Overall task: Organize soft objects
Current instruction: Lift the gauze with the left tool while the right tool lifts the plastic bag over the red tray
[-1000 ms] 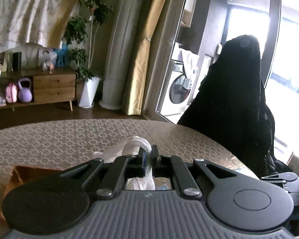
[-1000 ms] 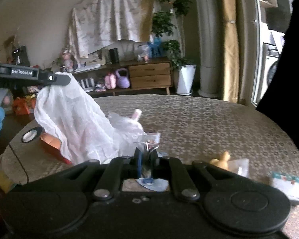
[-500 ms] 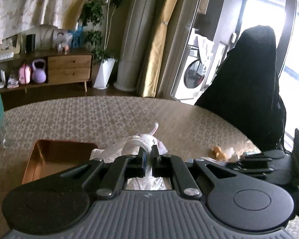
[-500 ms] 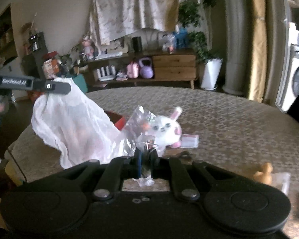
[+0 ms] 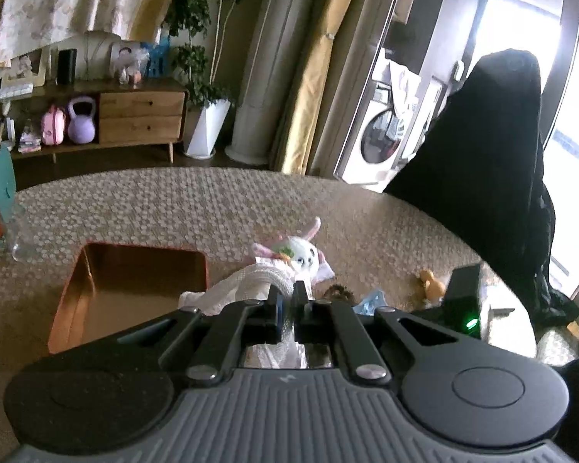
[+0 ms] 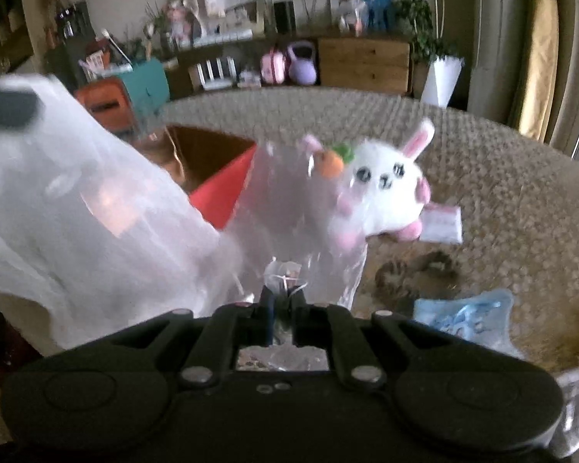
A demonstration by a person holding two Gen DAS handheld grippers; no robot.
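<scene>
In the left wrist view my left gripper is shut on a white mesh cloth that bunches just ahead of its fingers. The same cloth hangs wide at the left of the right wrist view, under the blurred left gripper. My right gripper is shut on a clear plastic bag with a small tag at its edge. A white plush bunny with pink ears and a carrot lies on the table behind the bag, its left side veiled by the plastic. The bunny also shows beyond the cloth.
A copper-coloured tray with red outer walls sits left of the bunny. A brown scrunchie, a blue packet, a small white packet and an orange toy lie on the patterned table. A black-draped chair stands at the right.
Both grippers have come down and forward over the table, each keeping its hold. The tray and the bunny have come into the left view, and the bunny looms larger in the right view.
</scene>
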